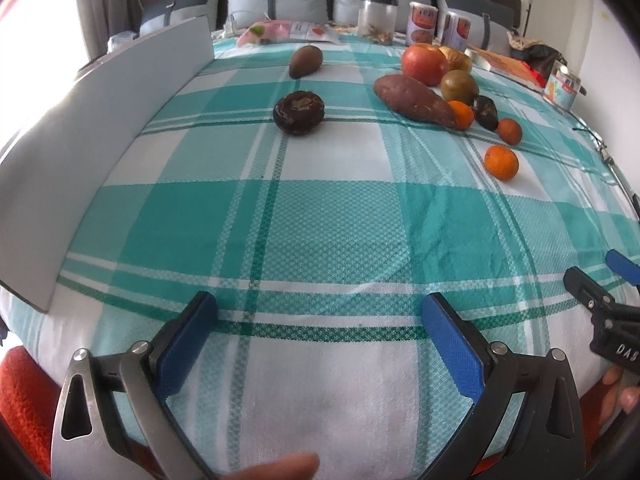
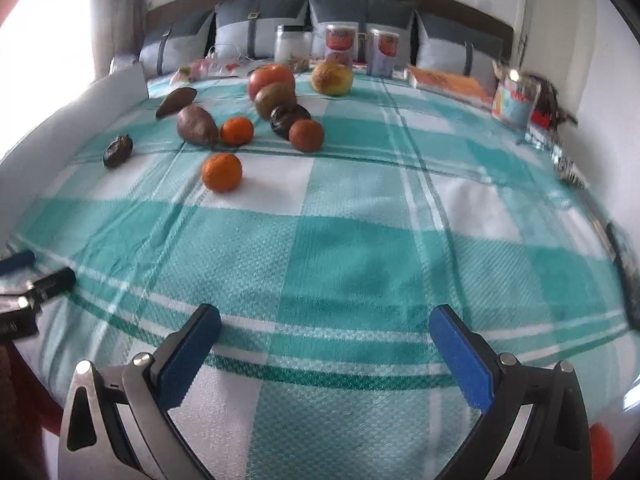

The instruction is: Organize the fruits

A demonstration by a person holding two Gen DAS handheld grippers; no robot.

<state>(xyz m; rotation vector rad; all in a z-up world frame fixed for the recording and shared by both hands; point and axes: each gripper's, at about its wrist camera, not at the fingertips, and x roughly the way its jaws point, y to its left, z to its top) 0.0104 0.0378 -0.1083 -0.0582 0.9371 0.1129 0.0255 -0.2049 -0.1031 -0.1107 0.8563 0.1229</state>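
Observation:
Fruits lie on a teal checked cloth [image 1: 320,220]. In the left wrist view: a dark round fruit [image 1: 298,113], an avocado [image 1: 305,61], a sweet potato [image 1: 414,101], a red apple [image 1: 424,64], a green-brown fruit [image 1: 459,87], and oranges [image 1: 501,162]. In the right wrist view the nearest orange [image 2: 222,172] lies apart from the cluster around the apple [image 2: 271,78]. My left gripper [image 1: 320,320] is open and empty near the front edge. My right gripper [image 2: 326,330] is open and empty too; it shows at the right edge of the left wrist view [image 1: 600,276].
A grey board [image 1: 100,140] stands along the left side of the cloth. A jar [image 1: 378,16], cans [image 1: 422,22], packets and a tin [image 1: 562,86] line the back and right. Pillows sit behind.

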